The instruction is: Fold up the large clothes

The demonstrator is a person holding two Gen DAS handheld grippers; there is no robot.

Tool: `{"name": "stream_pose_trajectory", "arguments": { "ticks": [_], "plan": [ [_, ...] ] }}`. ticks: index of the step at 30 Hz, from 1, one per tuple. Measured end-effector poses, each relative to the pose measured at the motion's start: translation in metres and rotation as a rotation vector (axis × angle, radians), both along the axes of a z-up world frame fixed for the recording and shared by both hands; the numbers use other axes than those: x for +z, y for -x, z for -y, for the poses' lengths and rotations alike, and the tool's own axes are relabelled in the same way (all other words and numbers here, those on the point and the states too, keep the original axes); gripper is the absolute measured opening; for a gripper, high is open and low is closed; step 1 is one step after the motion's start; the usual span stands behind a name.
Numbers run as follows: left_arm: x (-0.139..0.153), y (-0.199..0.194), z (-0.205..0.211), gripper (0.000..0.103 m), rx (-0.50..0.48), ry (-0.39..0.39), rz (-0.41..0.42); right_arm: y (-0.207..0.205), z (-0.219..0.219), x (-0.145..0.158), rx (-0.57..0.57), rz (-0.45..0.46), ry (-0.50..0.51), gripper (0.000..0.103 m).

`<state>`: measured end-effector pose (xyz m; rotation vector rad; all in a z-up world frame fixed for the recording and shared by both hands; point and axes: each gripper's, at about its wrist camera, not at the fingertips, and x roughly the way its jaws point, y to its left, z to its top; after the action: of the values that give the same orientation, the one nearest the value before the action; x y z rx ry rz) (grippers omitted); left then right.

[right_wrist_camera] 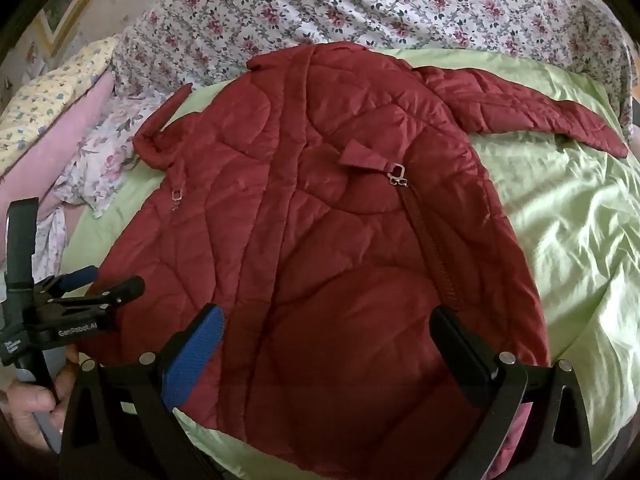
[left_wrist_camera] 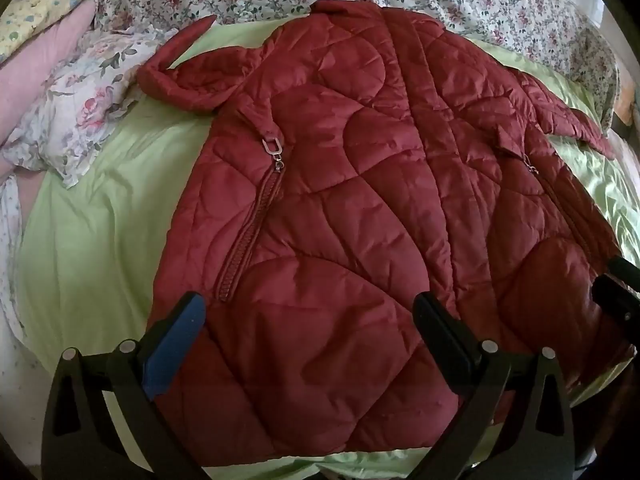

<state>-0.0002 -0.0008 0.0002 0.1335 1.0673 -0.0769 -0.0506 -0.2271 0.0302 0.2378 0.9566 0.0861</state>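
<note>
A dark red quilted jacket lies spread flat, front up, on a light green sheet; it also shows in the right wrist view. Its left sleeve is crumpled near the pillows and its right sleeve stretches out to the right. Two pocket zips show. My left gripper is open and empty above the hem's left part; it also shows in the right wrist view. My right gripper is open and empty above the hem's right part.
A floral quilt lies bunched along the far side of the bed. Pink, yellow and floral pillows sit at the far left. The green sheet extends to the right of the jacket. A hand holds the left gripper's handle.
</note>
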Motion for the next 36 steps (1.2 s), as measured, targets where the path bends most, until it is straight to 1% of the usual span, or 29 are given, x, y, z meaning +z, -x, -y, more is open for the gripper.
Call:
{"name": "stream_pose_trajectory", "arguments": {
  "ticks": [10,19,23,26,27,33,34,35,36],
  "plan": [
    [0.003,0.001,0.001,0.103,0.0,-0.006,0.013,0.001,0.003,0.003,0.0,0.014,-0.018,0.103],
    [0.003,0.002,0.001,0.103,-0.002,-0.008,0.007,0.0,0.003,0.007,0.002,0.016,-0.016,0.103],
    [0.003,0.001,0.001,0.103,-0.003,-0.01,0.018,0.0,0.003,0.008,-0.001,0.023,-0.016,0.103],
    [0.003,0.0,0.001,0.103,-0.004,-0.002,0.009,0.0,0.004,0.009,-0.001,0.045,-0.032,0.103],
    [0.002,-0.002,0.0,0.103,-0.006,0.016,-0.018,-0.001,0.004,0.009,-0.001,0.039,-0.031,0.103],
    [-0.003,-0.008,0.001,0.103,-0.008,0.026,-0.035,-0.006,0.003,0.008,-0.013,-0.035,0.011,0.103],
    [-0.004,-0.009,0.002,0.103,-0.008,0.032,-0.04,-0.006,0.004,0.008,-0.014,-0.032,0.012,0.103],
    [-0.006,-0.01,0.002,0.103,-0.011,0.053,-0.061,-0.006,0.004,0.008,-0.016,-0.023,0.015,0.103],
    [-0.007,-0.01,0.002,0.103,-0.012,0.054,-0.062,-0.006,0.005,0.008,-0.018,-0.012,0.01,0.103]
  ]
}}
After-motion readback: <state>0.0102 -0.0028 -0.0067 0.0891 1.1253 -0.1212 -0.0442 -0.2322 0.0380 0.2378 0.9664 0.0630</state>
